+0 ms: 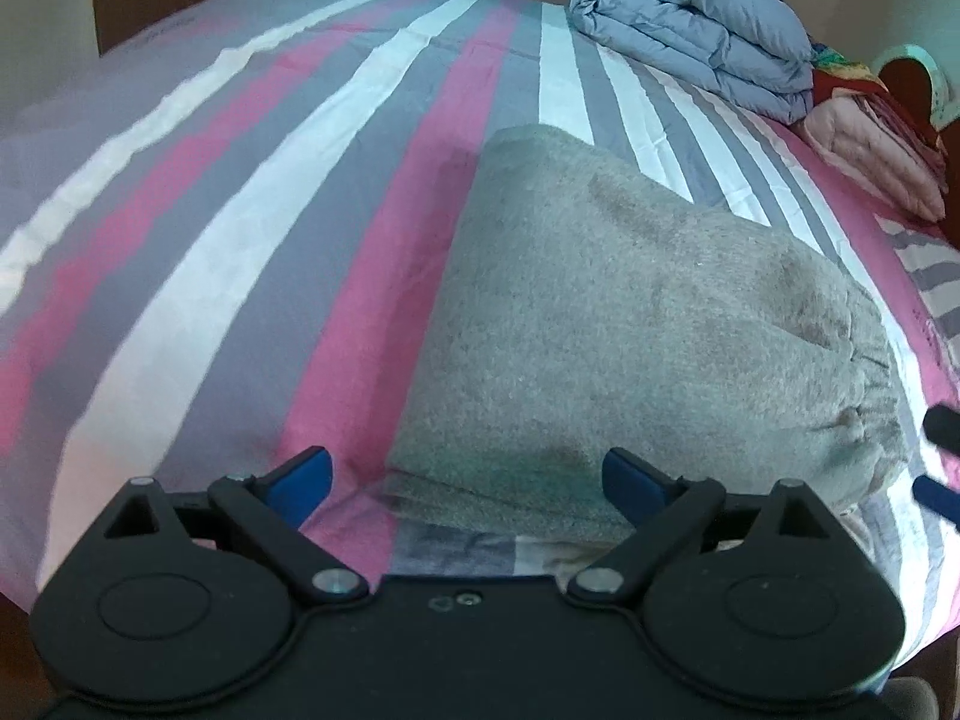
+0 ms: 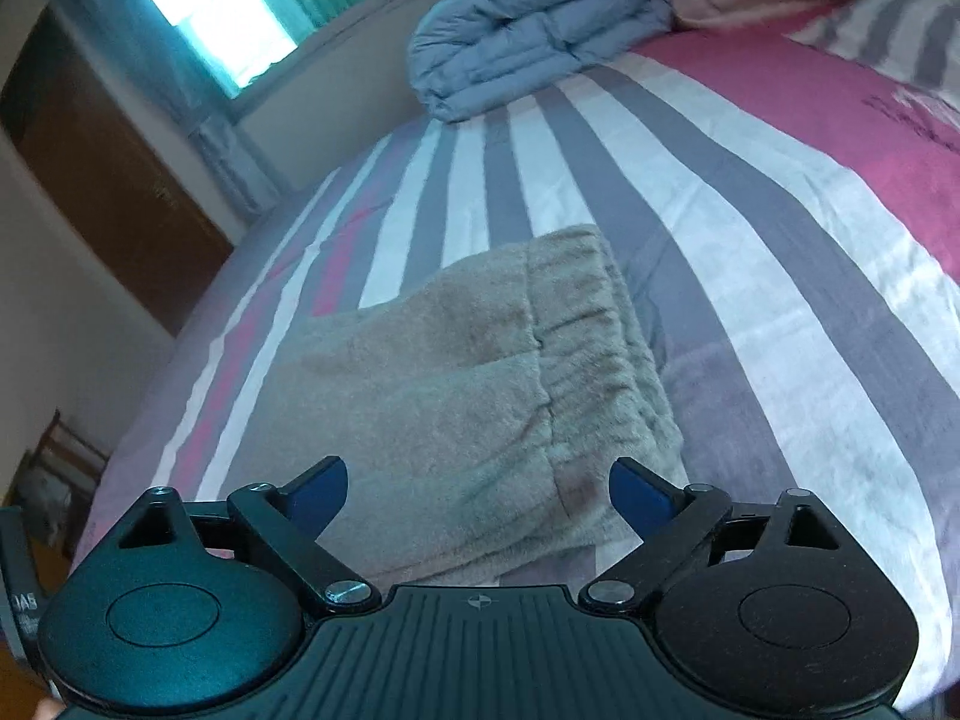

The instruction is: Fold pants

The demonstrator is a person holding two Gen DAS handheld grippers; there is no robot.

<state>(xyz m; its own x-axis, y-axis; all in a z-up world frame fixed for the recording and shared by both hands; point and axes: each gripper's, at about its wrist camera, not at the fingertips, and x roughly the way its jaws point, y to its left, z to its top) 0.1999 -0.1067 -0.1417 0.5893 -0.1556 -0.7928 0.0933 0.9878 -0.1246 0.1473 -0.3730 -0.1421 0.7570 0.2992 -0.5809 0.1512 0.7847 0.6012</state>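
Note:
Grey fleece pants [image 1: 630,324] lie folded into a thick bundle on the striped bedsheet [image 1: 240,240]. Their gathered elastic waistband [image 2: 588,348] faces the right side. My left gripper [image 1: 468,480] hovers just above the bundle's near edge, its blue pads wide apart and touching nothing. In the right wrist view the same pants [image 2: 432,396] sit in front of my right gripper [image 2: 480,495], which stands open over the near edge by the waistband, with no cloth pinched. The tips of the right gripper [image 1: 939,456] show at the right edge of the left wrist view.
A folded blue quilt [image 1: 696,30] lies at the far side of the bed, with a pink quilt [image 1: 876,162] and colourful bedding beside it. A striped pillow [image 2: 888,30] sits far right. A brown wooden door [image 2: 102,180] and curtained window [image 2: 210,18] stand beyond the bed's left edge.

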